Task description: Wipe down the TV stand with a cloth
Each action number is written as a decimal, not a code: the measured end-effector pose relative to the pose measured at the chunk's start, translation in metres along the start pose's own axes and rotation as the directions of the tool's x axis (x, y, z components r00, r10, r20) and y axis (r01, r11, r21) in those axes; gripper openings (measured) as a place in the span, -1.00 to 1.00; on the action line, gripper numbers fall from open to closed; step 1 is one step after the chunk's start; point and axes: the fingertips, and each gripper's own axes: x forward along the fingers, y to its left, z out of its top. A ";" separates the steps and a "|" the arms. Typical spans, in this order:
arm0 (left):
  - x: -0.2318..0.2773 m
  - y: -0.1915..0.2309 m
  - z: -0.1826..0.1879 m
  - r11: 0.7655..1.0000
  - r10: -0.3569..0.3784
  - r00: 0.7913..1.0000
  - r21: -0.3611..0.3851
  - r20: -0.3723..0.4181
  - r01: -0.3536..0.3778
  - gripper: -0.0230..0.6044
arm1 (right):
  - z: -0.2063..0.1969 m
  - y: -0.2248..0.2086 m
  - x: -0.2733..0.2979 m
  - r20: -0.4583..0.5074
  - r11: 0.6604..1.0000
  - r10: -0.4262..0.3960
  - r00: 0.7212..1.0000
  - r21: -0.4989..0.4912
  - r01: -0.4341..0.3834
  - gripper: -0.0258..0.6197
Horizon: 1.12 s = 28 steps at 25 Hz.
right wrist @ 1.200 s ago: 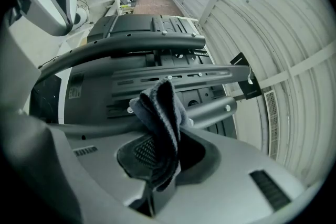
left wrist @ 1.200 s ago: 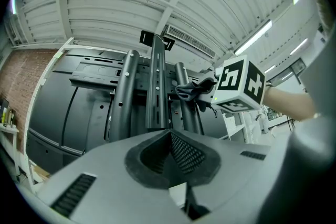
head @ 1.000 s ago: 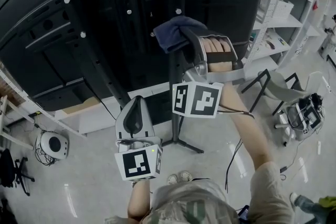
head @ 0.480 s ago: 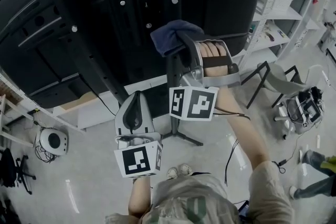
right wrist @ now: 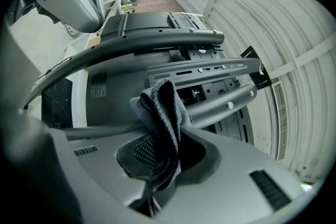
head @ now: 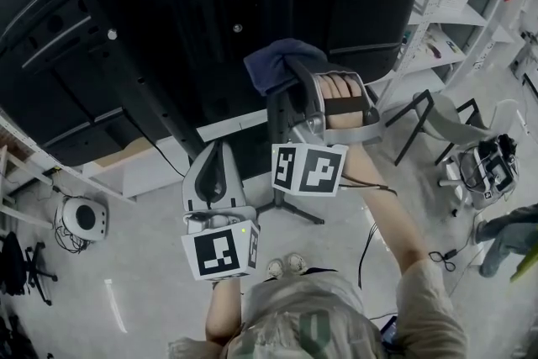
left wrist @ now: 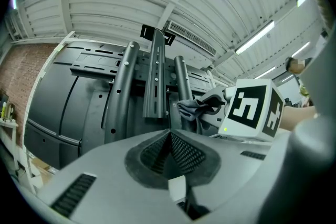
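The black TV stand rises in front of me, with its centre post, slanted legs and the TV's dark back panel. My right gripper is shut on a dark blue cloth, which presses against the centre post. In the right gripper view the cloth bunches out between the jaws of the right gripper, against the stand's tubes. My left gripper hangs lower left of the cloth, shut and holding nothing. In the left gripper view the left gripper points at the stand's posts, with the cloth to the right.
White shelving stands at the right, with a grey chair and a floor device below it. A round white unit with cables lies at the left. Part of a person shows at the right edge.
The right gripper has slid the cloth down the centre post, away from the upper screws. The left gripper has stayed roughly where it was. A person has come in at the right edge.
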 end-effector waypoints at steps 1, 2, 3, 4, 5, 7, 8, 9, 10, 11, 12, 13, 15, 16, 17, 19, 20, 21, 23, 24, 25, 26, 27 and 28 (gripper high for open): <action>0.000 0.000 -0.001 1.000 0.000 1.000 -0.001 -0.003 0.000 -0.88 | -0.001 0.003 -0.001 -0.001 1.000 0.004 1.000 0.002 -0.004 -0.74; 0.000 0.000 -0.003 1.000 0.000 1.000 -0.001 -0.007 0.000 -0.88 | -0.002 0.007 -0.001 -0.002 1.000 0.009 1.000 0.006 -0.009 -0.74; 0.000 0.000 -0.005 1.000 0.000 1.000 -0.002 -0.011 0.000 -0.88 | -0.003 0.011 -0.002 -0.002 1.000 0.014 1.000 0.012 -0.014 -0.74; -0.001 0.000 -0.006 1.000 -0.001 1.000 -0.003 -0.015 0.001 -0.88 | -0.003 0.015 -0.002 -0.002 1.000 0.018 1.000 0.018 -0.018 -0.74; 0.000 0.000 -0.008 1.000 -0.002 1.000 -0.004 -0.018 0.001 -0.88 | -0.004 0.019 -0.003 -0.003 1.000 0.022 1.000 0.021 -0.022 -0.74; 0.000 -0.001 -0.010 1.000 -0.003 1.000 -0.006 -0.024 0.003 -0.88 | -0.006 0.027 -0.004 -0.007 0.999 0.030 1.000 0.022 -0.029 -0.74; 0.001 -0.001 -0.012 1.000 -0.004 1.000 -0.007 -0.026 0.004 -0.88 | -0.007 0.030 -0.004 -0.009 0.999 0.034 0.999 0.021 -0.034 -0.74; 0.001 -0.001 -0.012 1.000 -0.005 1.000 -0.008 -0.025 0.005 -0.88 | -0.008 0.034 -0.005 -0.010 0.999 0.038 0.999 0.022 -0.038 -0.74; 0.002 -0.002 -0.013 1.000 -0.008 1.000 -0.010 -0.024 0.008 -0.88 | -0.009 0.037 -0.005 -0.010 0.999 0.043 0.999 0.023 -0.042 -0.74; 0.002 -0.002 -0.014 1.000 -0.012 1.000 -0.011 -0.023 0.011 -0.88 | -0.010 0.040 -0.005 -0.012 0.999 0.048 0.999 0.024 -0.048 -0.74; 0.002 -0.003 -0.016 1.000 -0.016 1.000 -0.012 -0.024 0.016 -0.88 | -0.011 0.044 -0.006 -0.013 0.998 0.055 0.998 0.026 -0.055 -0.74; 0.002 -0.004 -0.018 1.000 -0.020 0.999 -0.013 -0.027 0.019 -0.88 | -0.012 0.048 -0.007 -0.014 0.998 0.063 0.998 0.027 -0.062 -0.74; 0.001 -0.005 -0.024 1.000 -0.022 0.999 -0.013 -0.041 0.022 -0.88 | -0.014 0.057 -0.009 -0.017 0.997 0.078 0.997 0.027 -0.077 -0.74; 0.001 -0.005 -0.028 1.000 -0.022 0.999 -0.013 -0.049 0.021 -0.88 | -0.015 0.062 -0.010 -0.019 0.996 0.085 0.996 0.027 -0.085 -0.74; 0.001 -0.005 -0.030 1.000 -0.020 0.998 -0.015 -0.056 0.019 -0.88 | -0.016 0.066 -0.010 -0.020 0.995 0.092 0.996 0.027 -0.091 -0.74; 0.001 -0.003 -0.035 1.000 -0.015 0.998 -0.020 -0.066 0.014 -0.88 | -0.018 0.074 -0.011 -0.021 0.995 0.101 0.995 0.029 -0.100 -0.74; 0.001 -0.002 -0.038 1.000 -0.012 0.997 -0.021 -0.072 0.011 -0.88 | -0.019 0.077 -0.012 -0.023 0.994 0.103 0.994 0.031 -0.102 -0.74; 0.001 -0.001 -0.041 1.000 -0.010 0.997 -0.021 -0.078 0.008 -0.88 | -0.020 0.081 -0.012 -0.025 0.994 0.106 0.994 0.032 -0.106 -0.74; 0.001 0.002 -0.047 1.000 -0.004 0.996 -0.019 -0.088 0.003 -0.88 | -0.022 0.089 -0.013 -0.030 0.993 0.117 0.993 0.033 -0.116 -0.74; 0.000 0.003 -0.050 1.000 -0.001 0.996 -0.019 -0.092 -0.001 -0.88 | -0.022 0.093 -0.013 -0.031 0.992 0.124 0.992 0.032 -0.123 -0.74; 0.000 0.005 -0.052 1.000 0.002 0.995 -0.019 -0.095 -0.004 -0.88 | -0.023 0.097 -0.014 -0.032 0.991 0.130 0.991 0.031 -0.129 -0.74; -0.001 0.006 -0.055 1.000 0.005 0.995 -0.020 -0.099 -0.007 -0.88 | -0.023 0.101 -0.015 -0.033 0.990 0.136 0.990 0.031 -0.135 -0.74; -0.001 0.007 -0.057 1.000 0.008 0.995 -0.020 -0.103 -0.010 -0.88 | -0.024 0.105 -0.016 -0.035 0.989 0.142 0.989 0.031 -0.141 -0.74; -0.002 0.008 -0.059 1.000 0.010 0.994 -0.020 -0.107 -0.013 -0.88 | -0.025 0.108 -0.016 -0.037 0.989 0.148 0.988 0.031 -0.147 -0.74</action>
